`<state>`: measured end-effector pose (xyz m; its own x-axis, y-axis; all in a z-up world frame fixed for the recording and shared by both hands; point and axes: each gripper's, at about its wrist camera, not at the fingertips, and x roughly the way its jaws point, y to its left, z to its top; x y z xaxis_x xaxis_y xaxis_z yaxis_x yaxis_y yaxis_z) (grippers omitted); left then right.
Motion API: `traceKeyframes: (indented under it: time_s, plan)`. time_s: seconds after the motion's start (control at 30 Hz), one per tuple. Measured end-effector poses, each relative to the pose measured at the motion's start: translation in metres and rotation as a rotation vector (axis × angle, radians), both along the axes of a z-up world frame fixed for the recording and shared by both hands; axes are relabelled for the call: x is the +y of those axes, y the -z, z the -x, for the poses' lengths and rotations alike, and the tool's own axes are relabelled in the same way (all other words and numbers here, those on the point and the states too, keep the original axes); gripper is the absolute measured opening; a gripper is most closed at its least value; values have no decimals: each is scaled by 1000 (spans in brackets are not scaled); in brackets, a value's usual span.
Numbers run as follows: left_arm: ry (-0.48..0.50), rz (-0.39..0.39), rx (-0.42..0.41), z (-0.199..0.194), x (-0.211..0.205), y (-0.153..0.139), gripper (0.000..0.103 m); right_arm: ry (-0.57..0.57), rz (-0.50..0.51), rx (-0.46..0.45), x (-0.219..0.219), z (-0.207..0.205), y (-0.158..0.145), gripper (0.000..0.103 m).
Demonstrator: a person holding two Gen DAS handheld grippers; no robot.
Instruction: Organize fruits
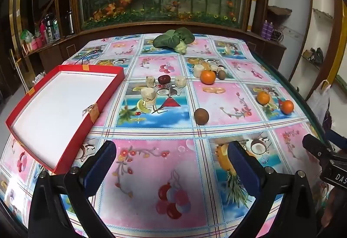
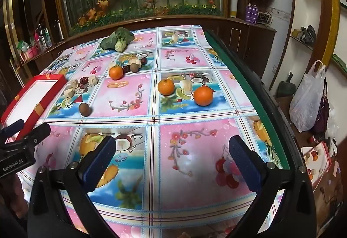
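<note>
I have hardly begun, as far as I can judge. My left gripper point(image 1: 171, 155) and my right gripper point(image 2: 172, 151) both hang over bare tablecloth with their blue-padded jaws spread as wide as they go and nothing between them.

The shallow red cardboard tray with a white floor point(image 1: 104, 94) lies at ten o'clock from my left gripper, at the table's near-left corner. It is empty, so no fruit has been sorted into it, if that is where they belong.

Everything else is loose on the glossy fruit-printed tablecloth point(image 1: 151, 173). From my right gripper, two bright orange tangerines point(image 2: 203, 96) sit close together at twelve to one o'clock, the nearest fruit to it. A third orange tangerine point(image 2: 116, 72) lies farther off at eleven o'clock, beside a brown round fruit and some dark red ones. A single brown round fruit point(image 1: 201, 116) sits alone at twelve o'clock from my left gripper, the closest piece to it. Beyond that, at eleven o'clock, pale cream chunks point(image 1: 148, 94) cluster around a dark red date-like fruit point(image 1: 164, 79). A green leafy vegetable point(image 1: 173, 39) rests at the far edge, at twelve o'clock.

All of the gathering is left to do.
</note>
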<state>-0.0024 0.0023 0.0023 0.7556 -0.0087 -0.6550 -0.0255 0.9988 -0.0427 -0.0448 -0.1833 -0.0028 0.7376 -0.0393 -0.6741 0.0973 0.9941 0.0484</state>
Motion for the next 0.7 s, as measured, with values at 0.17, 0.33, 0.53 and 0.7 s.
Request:
traceKeyframes:
  time_s: [0.17, 0.33, 0.53, 0.7]
  plan:
    - [31, 11, 11, 3, 0, 3, 102, 0, 14, -11, 2, 7, -3, 103]
    - [39, 11, 19, 5, 4, 2, 102, 6, 28, 11, 6, 5, -3, 103]
    - [41, 9, 18, 6, 4, 3, 102, 6, 11, 12, 9, 6, -9, 103]
    - [37, 10, 16, 7, 5, 2, 102, -3, 12, 1, 7, 7, -3, 103]
